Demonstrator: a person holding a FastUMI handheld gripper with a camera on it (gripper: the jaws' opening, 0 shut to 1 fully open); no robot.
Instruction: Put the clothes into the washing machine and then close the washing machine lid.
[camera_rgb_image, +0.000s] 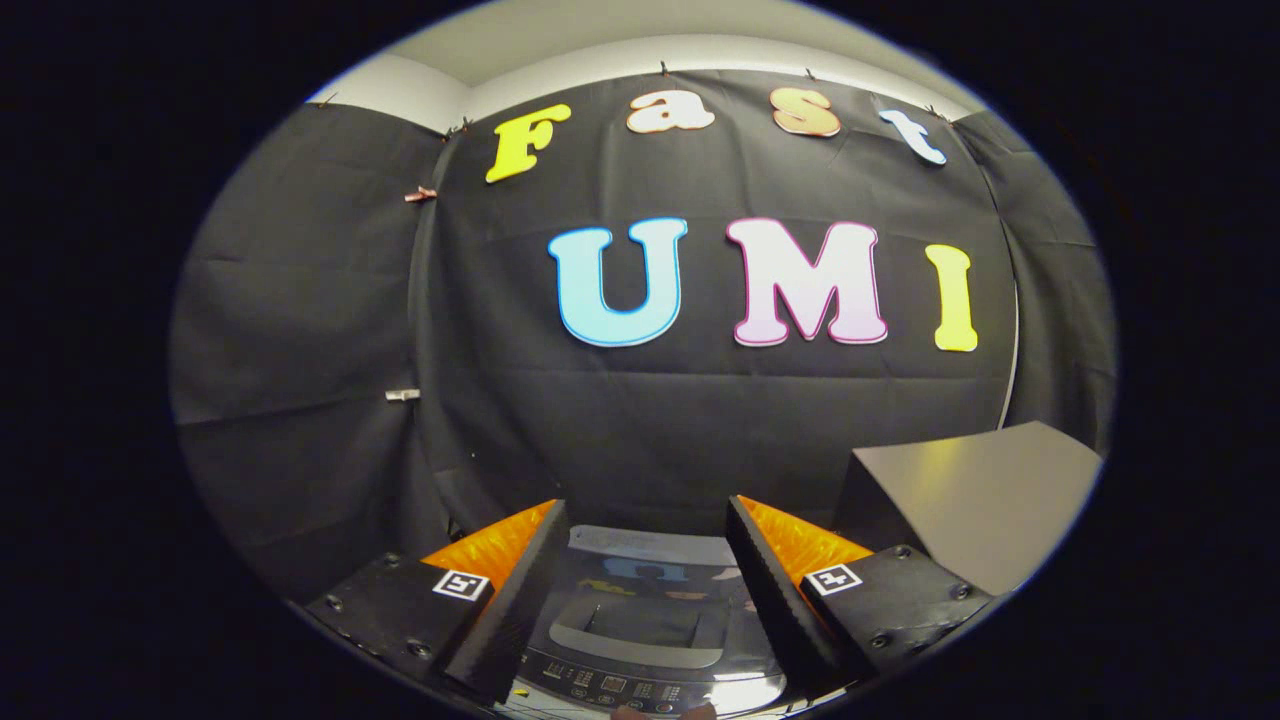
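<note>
The washing machine (640, 600) sits low, seen from above between my fingers. Its glossy dark lid (650, 575) lies flat and closed, with a recessed handle (640, 628) toward the front. A control panel (620, 688) with buttons runs along the near edge. My gripper (645, 590) hovers above the machine, open, its fingers spread to either side of the lid with nothing between them. I see no clothes.
A grey box-like surface (970, 490) stands to the right of the machine, just beyond the right finger. The black cloth wall (600, 400) hangs close behind the machine and wraps round on the left.
</note>
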